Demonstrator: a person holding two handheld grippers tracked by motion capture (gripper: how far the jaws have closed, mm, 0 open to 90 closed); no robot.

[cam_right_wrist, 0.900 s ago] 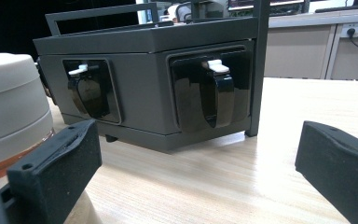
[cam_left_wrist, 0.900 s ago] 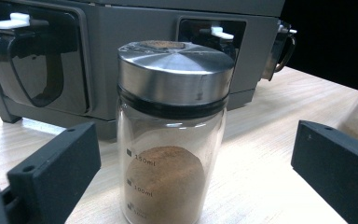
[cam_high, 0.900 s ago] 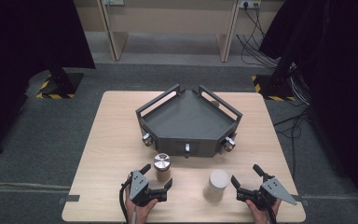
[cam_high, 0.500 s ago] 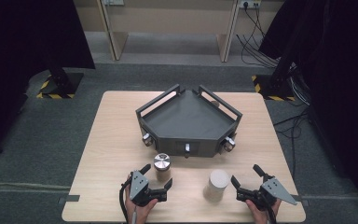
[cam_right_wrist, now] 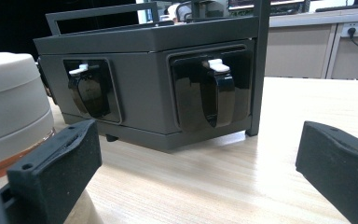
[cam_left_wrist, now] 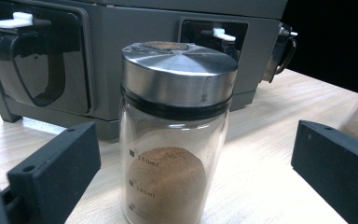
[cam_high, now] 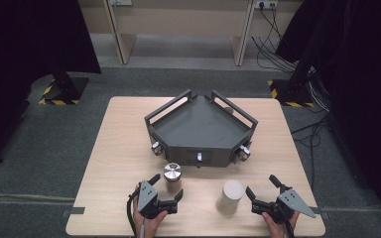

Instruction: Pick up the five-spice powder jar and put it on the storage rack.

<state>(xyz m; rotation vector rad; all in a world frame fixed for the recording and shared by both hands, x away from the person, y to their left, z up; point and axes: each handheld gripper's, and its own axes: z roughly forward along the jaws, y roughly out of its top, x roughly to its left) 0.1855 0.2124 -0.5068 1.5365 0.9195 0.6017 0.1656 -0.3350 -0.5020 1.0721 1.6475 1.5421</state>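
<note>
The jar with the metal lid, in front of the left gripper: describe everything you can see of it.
The jar is clear glass with a brushed silver metal lid over a black ring. Volume marks are printed down its side, one reading 100ml. Brown powder fills roughly its lower half. It stands upright on the wooden table, close before the dark grey tray. The left gripper is open, its black jaws on either side of the jar without touching it.

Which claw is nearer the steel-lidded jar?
Left. The left claw brackets the steel-lidded jar, open; the right claw sits beyond the white-lidded jar.
</note>
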